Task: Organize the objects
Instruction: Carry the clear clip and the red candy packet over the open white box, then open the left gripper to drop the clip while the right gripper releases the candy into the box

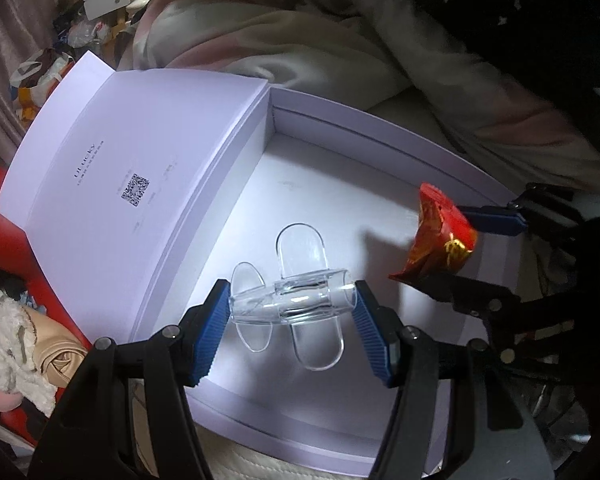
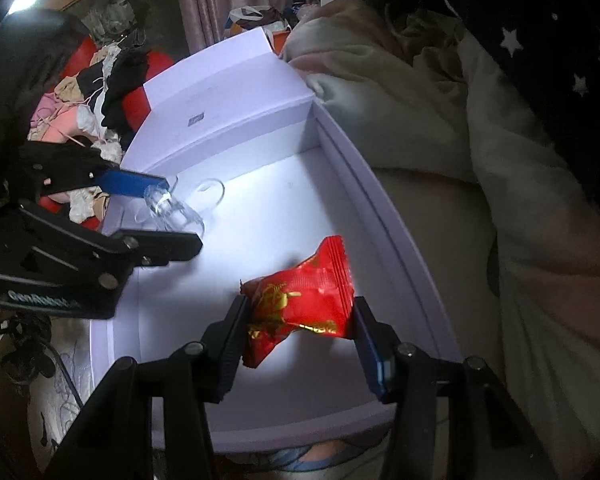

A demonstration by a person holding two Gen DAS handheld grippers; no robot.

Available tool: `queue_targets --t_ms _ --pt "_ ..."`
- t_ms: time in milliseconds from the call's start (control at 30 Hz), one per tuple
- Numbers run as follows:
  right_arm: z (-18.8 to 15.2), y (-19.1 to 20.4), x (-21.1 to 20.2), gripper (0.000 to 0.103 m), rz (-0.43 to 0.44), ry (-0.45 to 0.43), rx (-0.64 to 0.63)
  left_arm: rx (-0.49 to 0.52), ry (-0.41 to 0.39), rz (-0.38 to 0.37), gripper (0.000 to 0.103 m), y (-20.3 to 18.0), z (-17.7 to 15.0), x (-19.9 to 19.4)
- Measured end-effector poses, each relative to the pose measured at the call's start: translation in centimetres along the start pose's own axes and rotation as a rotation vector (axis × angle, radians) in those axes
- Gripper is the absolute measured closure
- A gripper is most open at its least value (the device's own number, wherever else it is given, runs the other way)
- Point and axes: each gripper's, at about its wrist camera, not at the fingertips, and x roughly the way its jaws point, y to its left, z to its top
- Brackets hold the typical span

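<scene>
A clear plastic piece (image 1: 296, 300), a short tube with rounded flaps, hangs over the floor of an open pale lilac box (image 1: 380, 152). My left gripper (image 1: 292, 320) is shut on it, one blue pad at each end. In the right wrist view the same clear plastic piece (image 2: 168, 208) shows between the left gripper (image 2: 172, 216) pads at the box's left side. A red snack packet (image 2: 300, 300) with gold print is pinched in my right gripper (image 2: 300, 332) above the box (image 2: 380, 208) floor. From the left wrist view the red packet (image 1: 440, 240) sits at the right, with the right gripper (image 1: 452, 248) shut on it.
The box's hinged lid (image 1: 120, 184) lies open to the left, with a QR code printed inside. Crumpled bedding (image 1: 300, 40) surrounds the box at the back and right. A heap of clothes (image 2: 92, 92) on something red lies left of the box.
</scene>
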Motion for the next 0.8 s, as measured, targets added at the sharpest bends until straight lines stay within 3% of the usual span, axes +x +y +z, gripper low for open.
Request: queue_targets --t_ms 433,700,800 --pt "1.7 1.0 1.3 0.051 -0.027 0.038 -0.012 -0.009 -0.001 0.028 0.043 0.6 0.2 0.9" --pt "1.5 1.0 0.9 0.048 -0.044 0.039 -0.019 -0.035 0.017 0.081 0.043 0.9 0.4 1.0" --pt "1.5 1.0 0.4 0.046 -0.065 0.033 -0.018 -0.025 -0.001 0.135 0.043 0.8 0.2 0.2"
